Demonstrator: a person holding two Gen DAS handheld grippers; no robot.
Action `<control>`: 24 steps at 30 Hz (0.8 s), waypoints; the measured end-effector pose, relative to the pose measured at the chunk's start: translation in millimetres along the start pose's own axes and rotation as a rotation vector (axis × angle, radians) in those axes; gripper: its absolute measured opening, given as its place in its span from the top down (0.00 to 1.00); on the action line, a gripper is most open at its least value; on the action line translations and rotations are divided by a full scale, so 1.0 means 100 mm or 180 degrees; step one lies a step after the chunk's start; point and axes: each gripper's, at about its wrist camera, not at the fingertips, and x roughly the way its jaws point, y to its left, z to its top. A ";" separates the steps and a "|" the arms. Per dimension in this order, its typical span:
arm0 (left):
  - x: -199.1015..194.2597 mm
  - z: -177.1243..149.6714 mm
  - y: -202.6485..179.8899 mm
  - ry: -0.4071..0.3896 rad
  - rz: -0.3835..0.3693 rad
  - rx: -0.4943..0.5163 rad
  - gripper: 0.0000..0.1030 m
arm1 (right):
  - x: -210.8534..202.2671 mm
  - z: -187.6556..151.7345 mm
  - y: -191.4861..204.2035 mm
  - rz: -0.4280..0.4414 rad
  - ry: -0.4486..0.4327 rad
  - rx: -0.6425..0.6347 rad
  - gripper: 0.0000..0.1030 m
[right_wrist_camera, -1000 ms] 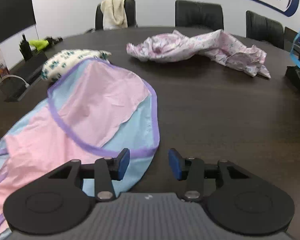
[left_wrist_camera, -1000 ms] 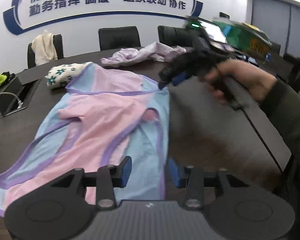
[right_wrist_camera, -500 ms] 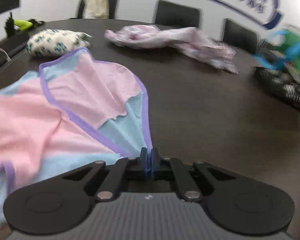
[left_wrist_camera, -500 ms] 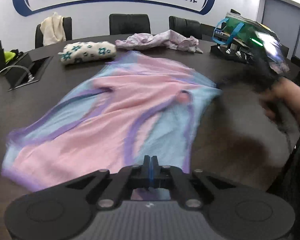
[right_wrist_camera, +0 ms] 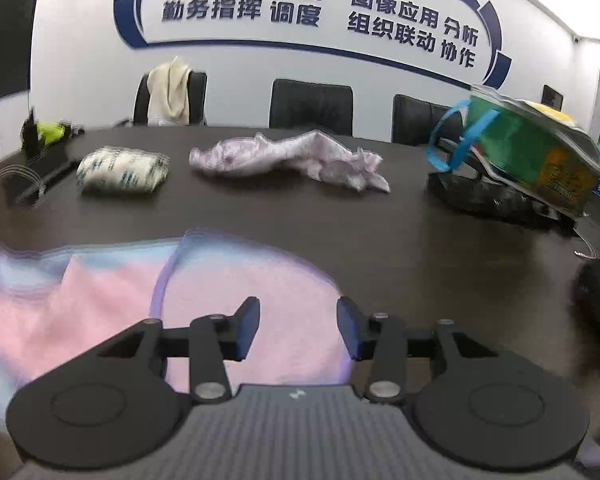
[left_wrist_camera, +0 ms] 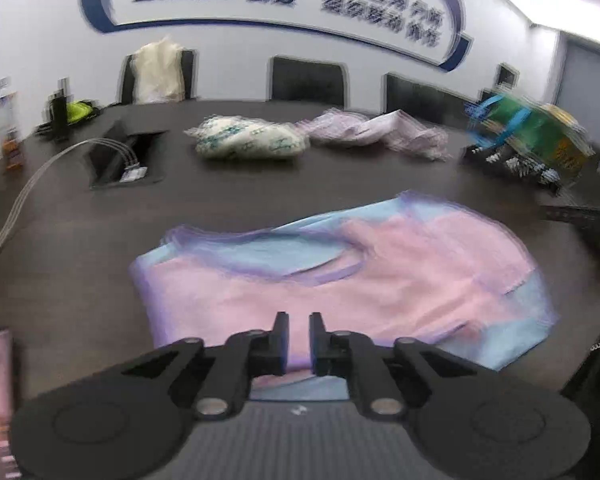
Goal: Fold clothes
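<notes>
A garment (left_wrist_camera: 340, 280) lies on the table (left_wrist_camera: 260, 196) directly ahead of both my grippers. Behind it, a folded bundle (right_wrist_camera: 122, 174) sits to the left, a crumpled cloth (right_wrist_camera: 292, 158) to its right, and a bag (right_wrist_camera: 528, 160) farther right. Chairs (right_wrist_camera: 310, 106) stand behind the table.

garment (left_wrist_camera: 380, 288): thin pink-and-blue cloth, matt, purple binding
table (right_wrist_camera: 440, 248): dark, smooth, faint sheen
left gripper (left_wrist_camera: 299, 334): matt black plastic, metal pivot pins
right gripper (right_wrist_camera: 297, 326): matt black plastic, blue pads
bag (right_wrist_camera: 532, 156): glossy green plastic
</notes>
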 end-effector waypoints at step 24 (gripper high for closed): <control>1.62 0.88 0.44 0.0190 0.0704 -0.1277 1.00 | 2.14 0.61 0.81 0.0819 0.0734 -0.0080 0.97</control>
